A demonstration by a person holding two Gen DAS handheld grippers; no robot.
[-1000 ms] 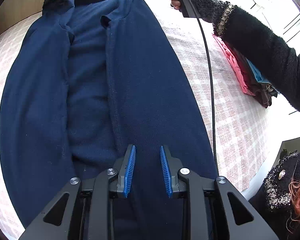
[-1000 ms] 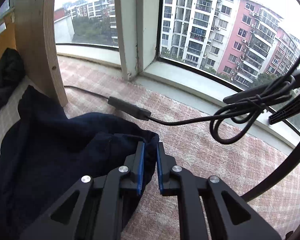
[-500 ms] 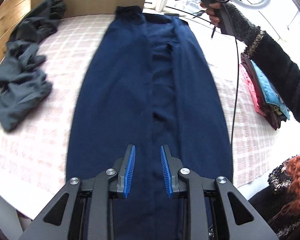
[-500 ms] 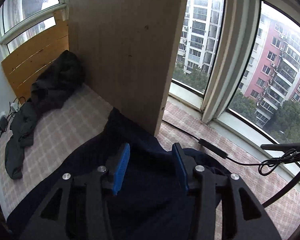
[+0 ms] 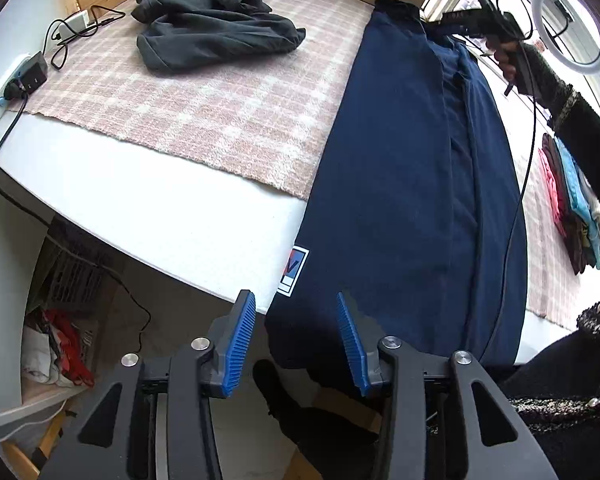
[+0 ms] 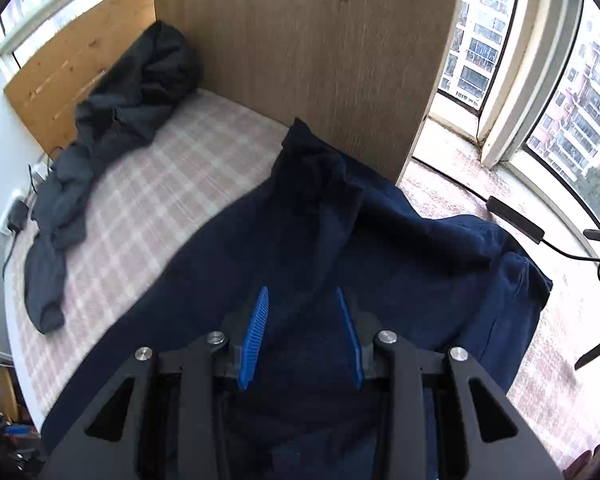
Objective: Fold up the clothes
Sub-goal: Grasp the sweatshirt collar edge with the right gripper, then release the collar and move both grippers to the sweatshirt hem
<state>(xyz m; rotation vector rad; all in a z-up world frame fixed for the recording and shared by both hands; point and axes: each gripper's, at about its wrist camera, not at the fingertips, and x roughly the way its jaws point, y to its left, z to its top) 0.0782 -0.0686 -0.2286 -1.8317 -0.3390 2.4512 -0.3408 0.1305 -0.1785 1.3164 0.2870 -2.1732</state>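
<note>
A long navy garment (image 5: 400,184) lies lengthwise on the bed, its near end hanging over the mattress edge; a small white tag (image 5: 294,270) shows on its left side. My left gripper (image 5: 294,297) is open, empty, and hovers just off that near end. At the far end a hand holds my right gripper (image 5: 466,24) over the collar area. In the right wrist view the right gripper (image 6: 301,291) is open above the navy garment (image 6: 380,248), with nothing between its fingers.
A crumpled dark grey garment (image 5: 220,28) lies on the pink checked blanket (image 5: 204,108) at the far left. Folded clothes (image 5: 572,200) are stacked on the right. A power strip (image 5: 8,92) and cables sit at the left; a wooden panel (image 6: 300,40) and window (image 6: 560,80) stand behind.
My right gripper let go of the garment's far edge, opened and rose back. My left gripper opened wider and drew back past the bed's near edge.
</note>
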